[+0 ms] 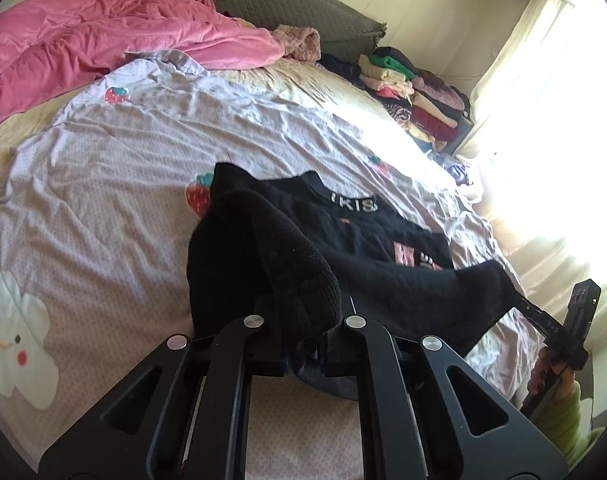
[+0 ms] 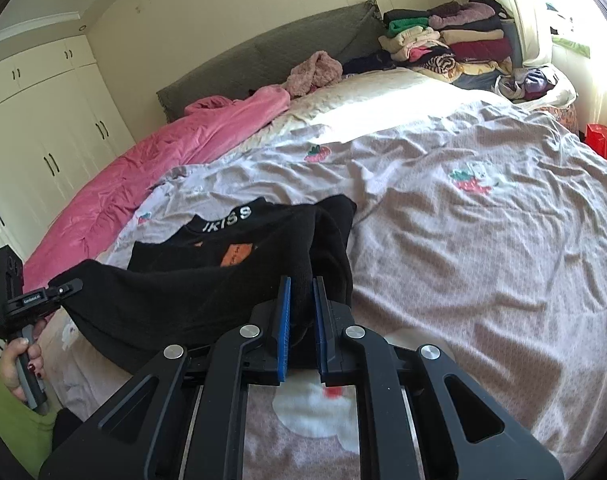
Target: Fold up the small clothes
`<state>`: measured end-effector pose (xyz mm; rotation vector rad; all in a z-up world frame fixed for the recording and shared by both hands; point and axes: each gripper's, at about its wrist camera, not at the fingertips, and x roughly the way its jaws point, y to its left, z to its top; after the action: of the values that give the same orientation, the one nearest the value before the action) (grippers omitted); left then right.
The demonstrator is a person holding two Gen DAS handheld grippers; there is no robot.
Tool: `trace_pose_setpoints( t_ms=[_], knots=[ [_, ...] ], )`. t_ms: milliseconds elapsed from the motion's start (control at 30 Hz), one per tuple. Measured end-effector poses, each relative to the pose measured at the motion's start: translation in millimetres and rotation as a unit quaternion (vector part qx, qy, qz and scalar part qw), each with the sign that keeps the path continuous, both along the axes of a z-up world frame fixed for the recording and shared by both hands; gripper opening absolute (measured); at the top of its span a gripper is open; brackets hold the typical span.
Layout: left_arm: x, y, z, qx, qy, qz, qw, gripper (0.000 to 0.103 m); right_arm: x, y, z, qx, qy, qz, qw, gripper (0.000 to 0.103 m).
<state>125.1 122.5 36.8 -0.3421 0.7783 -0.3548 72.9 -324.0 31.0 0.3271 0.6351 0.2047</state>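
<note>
A small black sweater with a lettered collar and an orange-pink chest patch lies on the bed, its near hem lifted off the sheet. My left gripper is shut on one bottom corner, which drapes thick over the fingers. My right gripper is shut on the other bottom corner, cloth pinched between its blue pads. The sweater hangs stretched between both grippers. The right gripper shows at the right of the left wrist view; the left one shows at the left of the right wrist view.
The bed has a lilac sheet with strawberry prints. A pink quilt is bunched along the far side by a grey headboard. Stacks of folded clothes stand at the far corner near the bright window. White wardrobes line the wall.
</note>
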Motion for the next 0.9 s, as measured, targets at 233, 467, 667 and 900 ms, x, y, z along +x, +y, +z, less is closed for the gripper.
trace_pose_setpoints(
  t_ms=[233,467,667,900],
  knots=[
    [27,11,1,-0.003,0.002,0.014,0.9999,0.003,36,-9,11,-0.001,-0.018,-0.021,1.000,0.010],
    [65,21,-13,-0.010,0.025,0.032,0.9992,0.003,84,-10,4,-0.006,0.002,-0.034,0.999,0.010],
    [89,19,-30,0.008,0.041,0.041,0.9983,0.010,121,-8,-14,-0.010,0.035,-0.043,0.998,0.012],
    [88,26,-24,0.000,0.026,0.051,0.9984,0.031,122,-10,-18,0.006,0.033,-0.051,0.998,0.032]
  ],
)
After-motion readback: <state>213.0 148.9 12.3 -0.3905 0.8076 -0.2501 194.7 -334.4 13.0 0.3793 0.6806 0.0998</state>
